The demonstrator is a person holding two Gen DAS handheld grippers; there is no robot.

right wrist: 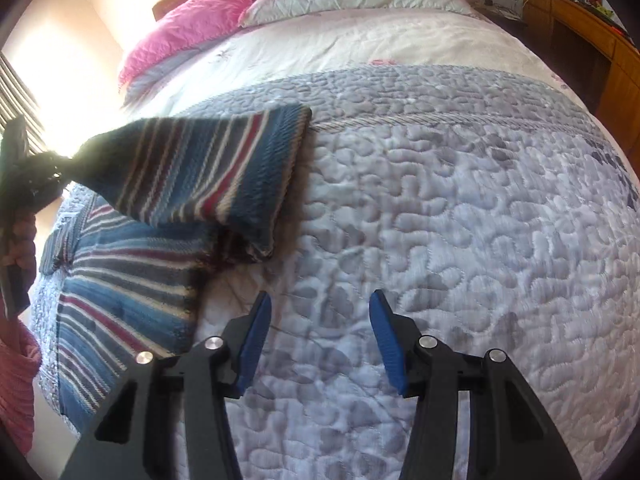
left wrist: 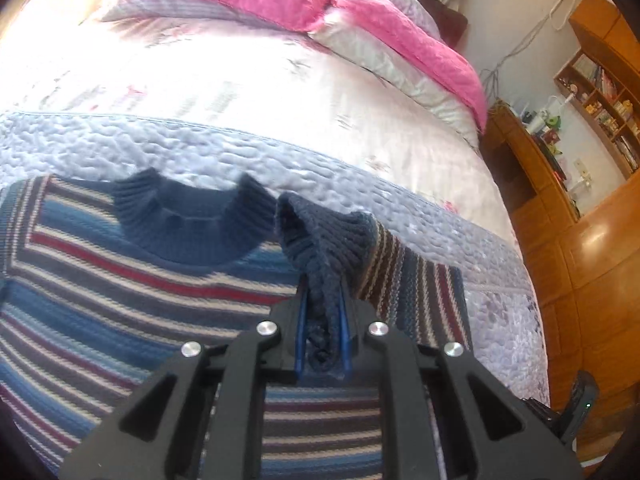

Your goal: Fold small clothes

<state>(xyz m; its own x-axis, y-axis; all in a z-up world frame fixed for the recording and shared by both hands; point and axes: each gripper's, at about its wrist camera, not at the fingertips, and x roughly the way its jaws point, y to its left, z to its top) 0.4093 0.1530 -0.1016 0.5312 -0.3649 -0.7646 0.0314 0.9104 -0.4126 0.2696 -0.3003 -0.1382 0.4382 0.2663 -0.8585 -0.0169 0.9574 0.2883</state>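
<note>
Left wrist view alone shows the left gripper (left wrist: 324, 320) pinching the sweater cuff (left wrist: 320, 240) — right gripper (right wrist: 316, 332) gapes wide over quilt (right wrist: 460, 220).

Striped knit sweater (left wrist: 120, 272): blue, grey, white, red and maroon bands, navy ribbed collar (left wrist: 192, 220). Body lies spread flat on quilted grey bedspread, collar toward pillows. One sleeve (right wrist: 200, 172) lifted off bed, drawn across toward body, stretched taut from shoulder to navy ribbed cuff (left wrist: 324, 248). Cuff bunched, pinched between blue pads of left gripper (left wrist: 323, 334). Lower body of sweater visible under raised sleeve, flat.
</note>
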